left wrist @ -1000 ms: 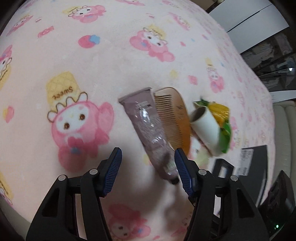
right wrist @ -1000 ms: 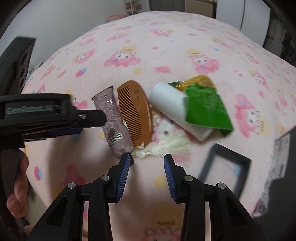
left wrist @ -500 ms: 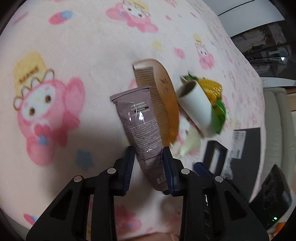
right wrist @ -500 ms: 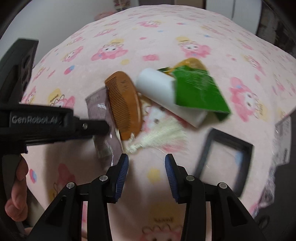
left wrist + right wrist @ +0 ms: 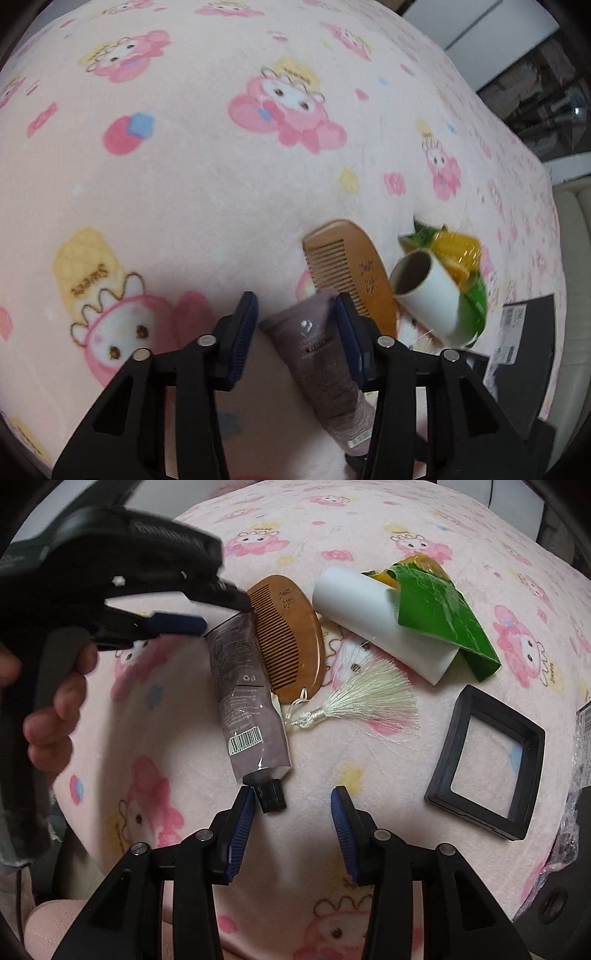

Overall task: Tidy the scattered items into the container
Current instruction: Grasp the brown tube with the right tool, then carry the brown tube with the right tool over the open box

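Note:
A mauve cream tube (image 5: 247,698) with a black cap lies on the pink blanket beside a wooden comb (image 5: 286,635) with a white tassel (image 5: 369,701). A white roll (image 5: 380,620) and a green-and-yellow packet (image 5: 443,613) lie to their right. My left gripper (image 5: 295,325) is open, its fingers either side of the tube's (image 5: 325,365) flat end, next to the comb (image 5: 351,280). My right gripper (image 5: 293,812) is open and empty, just in front of the tube's cap. The left gripper also shows in the right wrist view (image 5: 221,605).
A black square frame (image 5: 487,760) lies on the blanket at the right. A dark box with a label (image 5: 524,332) sits at the blanket's right edge. The roll (image 5: 428,295) and packet (image 5: 461,266) lie right of the comb. The blanket's (image 5: 184,166) near edge drops off close below.
My left gripper has opened wider and slid along the tube toward its flat end. The tube now lies flat on the blanket. My right gripper has drawn nearer to the tube's cap.

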Demonstrator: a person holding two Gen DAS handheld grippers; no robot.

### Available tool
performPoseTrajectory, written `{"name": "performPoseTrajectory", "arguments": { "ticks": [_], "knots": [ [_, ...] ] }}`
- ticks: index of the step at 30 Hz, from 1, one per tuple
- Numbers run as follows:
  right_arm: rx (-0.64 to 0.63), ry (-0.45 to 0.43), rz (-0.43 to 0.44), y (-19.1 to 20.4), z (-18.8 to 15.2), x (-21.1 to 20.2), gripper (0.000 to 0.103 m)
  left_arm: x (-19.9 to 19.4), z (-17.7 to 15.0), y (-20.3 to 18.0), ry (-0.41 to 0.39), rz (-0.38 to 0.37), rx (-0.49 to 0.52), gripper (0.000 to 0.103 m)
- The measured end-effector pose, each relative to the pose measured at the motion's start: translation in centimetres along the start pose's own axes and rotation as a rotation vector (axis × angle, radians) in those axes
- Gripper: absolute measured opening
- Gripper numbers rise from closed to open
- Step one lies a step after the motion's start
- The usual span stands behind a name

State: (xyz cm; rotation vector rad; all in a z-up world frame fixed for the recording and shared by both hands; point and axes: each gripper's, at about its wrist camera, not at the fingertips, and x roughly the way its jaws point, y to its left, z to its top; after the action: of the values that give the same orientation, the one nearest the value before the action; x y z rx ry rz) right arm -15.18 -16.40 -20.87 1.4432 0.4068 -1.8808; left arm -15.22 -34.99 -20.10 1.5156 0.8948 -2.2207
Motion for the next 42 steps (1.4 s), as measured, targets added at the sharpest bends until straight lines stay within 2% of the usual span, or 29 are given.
{"name": "performPoseTrajectory", "arguments": {
  "ticks": [3, 8, 11, 15, 17, 20, 22, 24, 25, 26, 30, 32, 35, 36, 39, 42],
  "knots": [
    [0.024, -0.012, -0.030, -0.6, 0.5, 0.2, 0.037, -0.6, -0.7, 0.1, 0.025, 0.031, 0.000, 0.040],
    [0.092, -0.086, -0.153, -2.1, 1.8, -0.9, 0.037, -2.4, -3.1, 1.8, 0.096, -0.064, -0.007, 0.039],
    [0.148, -0.122, -0.128, -2.9, 2.4, -1.4, 0.037, -2.6, -3.3, 2.3, 0.076, -0.070, -0.015, 0.040],
    [0.253, -0.156, -0.028, -4.2, 2.9, -1.1, 0.041, -1.9, -2.7, 3.3, 0.077, -0.066, -0.045, 0.046],
    [0.251, -0.133, 0.018, -4.4, 2.6, -0.6, 0.050, -1.1, -2.5, 3.1, 0.085, -0.084, -0.049, 0.048],
    [0.229, -0.095, 0.081, -4.6, 2.1, -0.1, 0.052, -1.0, -3.1, 2.3, 0.097, -0.084, -0.021, 0.050],
    [0.233, -0.095, 0.101, -4.5, 2.7, 0.3, 0.052, -1.3, -3.5, 2.0, 0.116, -0.100, 0.002, 0.045],
    [0.244, -0.106, 0.107, -4.4, 1.6, -0.6, 0.052, -2.0, -4.0, 2.3, 0.138, -0.117, 0.017, 0.043],
    [0.245, -0.113, 0.105, -4.3, 1.1, -1.2, 0.050, -2.4, -4.3, 2.5, 0.149, -0.123, 0.026, 0.036],
    [0.242, -0.118, 0.101, -4.2, 0.8, -1.6, 0.049, -2.7, -4.4, 2.9, 0.148, -0.123, 0.025, 0.036],
    [0.240, -0.122, 0.073, -5.0, 0.1, -2.1, 0.050, -3.2, -4.4, 4.7, 0.156, -0.136, -0.004, 0.045],
    [0.260, -0.109, 0.100, -5.4, 0.2, -1.7, 0.050, -2.3, -4.9, 3.9, 0.169, -0.157, -0.002, 0.048],
    [0.249, -0.098, 0.123, -5.3, 0.3, -1.1, 0.053, -1.9, -5.2, 3.2, 0.160, -0.122, 0.025, 0.052],
    [0.244, -0.100, 0.116, -5.1, 0.3, -1.2, 0.053, -2.3, -5.4, 3.2, 0.149, -0.120, 0.031, 0.052],
    [0.236, -0.116, 0.094, -4.7, -0.3, -2.4, 0.051, -4.3, -5.8, 3.6, 0.124, -0.137, 0.037, 0.035],
    [0.245, -0.136, 0.095, -5.0, -1.0, -4.4, 0.050, -6.7, -6.7, 3.9, 0.115, -0.160, 0.054, 0.034]
  ]
}}
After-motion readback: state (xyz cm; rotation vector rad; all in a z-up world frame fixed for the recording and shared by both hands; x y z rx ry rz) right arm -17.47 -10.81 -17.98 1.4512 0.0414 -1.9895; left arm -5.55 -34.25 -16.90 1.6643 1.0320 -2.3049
